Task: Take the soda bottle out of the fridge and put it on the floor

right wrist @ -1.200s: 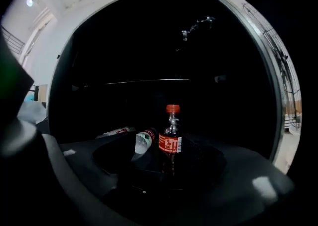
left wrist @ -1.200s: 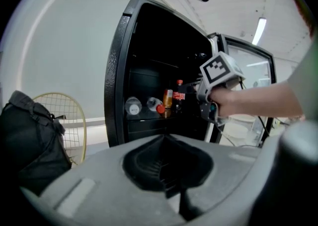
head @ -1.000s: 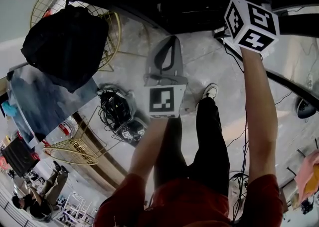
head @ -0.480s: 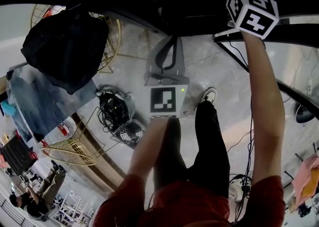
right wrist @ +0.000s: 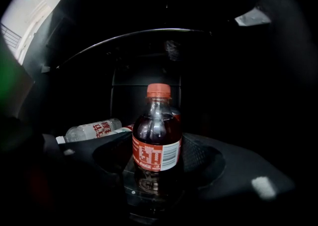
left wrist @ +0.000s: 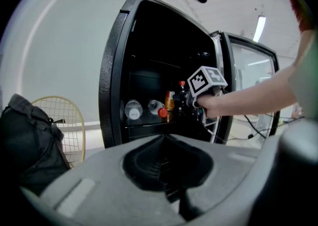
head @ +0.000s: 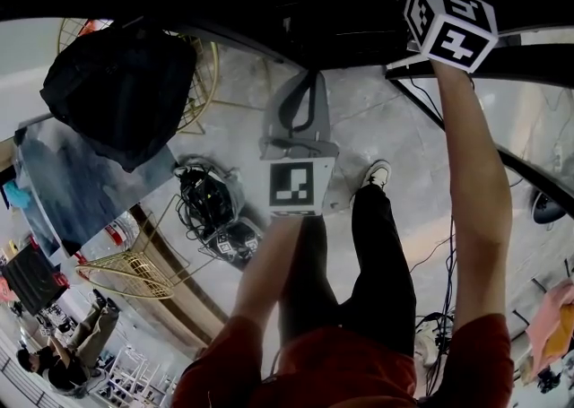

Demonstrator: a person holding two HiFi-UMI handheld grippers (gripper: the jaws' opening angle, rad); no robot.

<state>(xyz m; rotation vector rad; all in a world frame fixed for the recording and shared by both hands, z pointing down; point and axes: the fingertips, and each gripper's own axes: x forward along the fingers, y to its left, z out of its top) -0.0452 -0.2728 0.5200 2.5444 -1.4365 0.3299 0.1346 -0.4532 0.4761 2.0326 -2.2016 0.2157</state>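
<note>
Soda bottle: the soda bottle [right wrist: 156,135] stands upright on a glass shelf [right wrist: 126,183] inside the fridge [left wrist: 110,86], between the right gripper's jaws.
Right gripper: the right gripper [right wrist: 158,168] is released. Its jaws are spread wide on either side of the bottle, and the pads show no press on it.
Left gripper: the left gripper [left wrist: 169,168] is clenched on nothing. It is held outside the fridge and faces the opening.
Right gripper view only: the red cap, dark cola and red label with barcode are plain. A clear water bottle [right wrist: 92,130] lies on its side behind, to the left.
Left gripper view only: the whole black cabinet shows, with its glass door [left wrist: 248,71] swung out to the right. An orange bottle [left wrist: 170,102] stands beside the soda.
Head view only: there is pale marbled floor [head: 386,119], a black bag [head: 121,83] against a gold wire frame [head: 204,56] and a cable tangle [head: 211,195]. The fridge interior is only darkness here.
Materials: the fridge frame is pebbled black. The bottle is smooth, waisted clear plastic. The right pads are meshed, and the left gripper shell is matte grey.
</note>
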